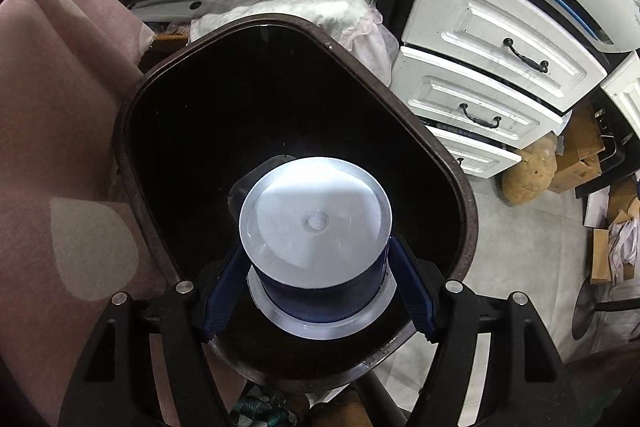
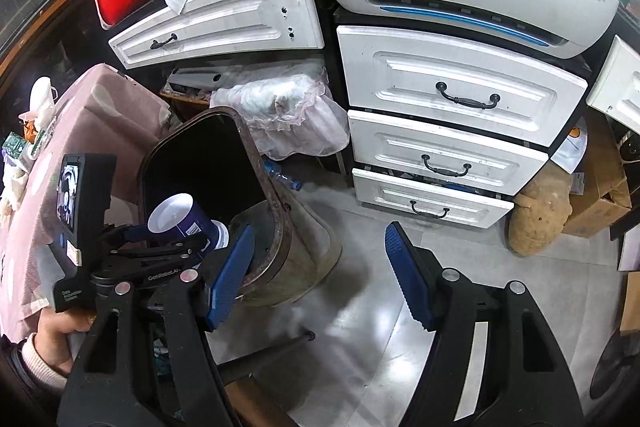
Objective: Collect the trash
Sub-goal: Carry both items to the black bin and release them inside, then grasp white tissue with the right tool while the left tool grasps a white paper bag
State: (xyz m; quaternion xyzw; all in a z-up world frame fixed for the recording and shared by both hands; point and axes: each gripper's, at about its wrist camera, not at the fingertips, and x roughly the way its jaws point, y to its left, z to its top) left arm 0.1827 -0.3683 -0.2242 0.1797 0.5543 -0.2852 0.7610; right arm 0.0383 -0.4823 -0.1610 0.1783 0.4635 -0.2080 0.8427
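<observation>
Darkness hides the bin's point(image 1: 460, 163) inside; left jaws clamp the blue cup point(image 1: 316, 247), right jaws gape empty.

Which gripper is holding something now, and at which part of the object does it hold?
The left gripper holds a blue cup by its dark side wall, one finger on each side, over the open trash bin. The right gripper is open and holds nothing.

Cup point(image 1: 316, 227): smooth plastic, matt white base. Bin point(image 1: 460, 171): rough, worn brown rim. Tablecloth point(image 1: 60, 87): matt woven cloth. Floor point(image 2: 360, 327): glossy tile.
</observation>
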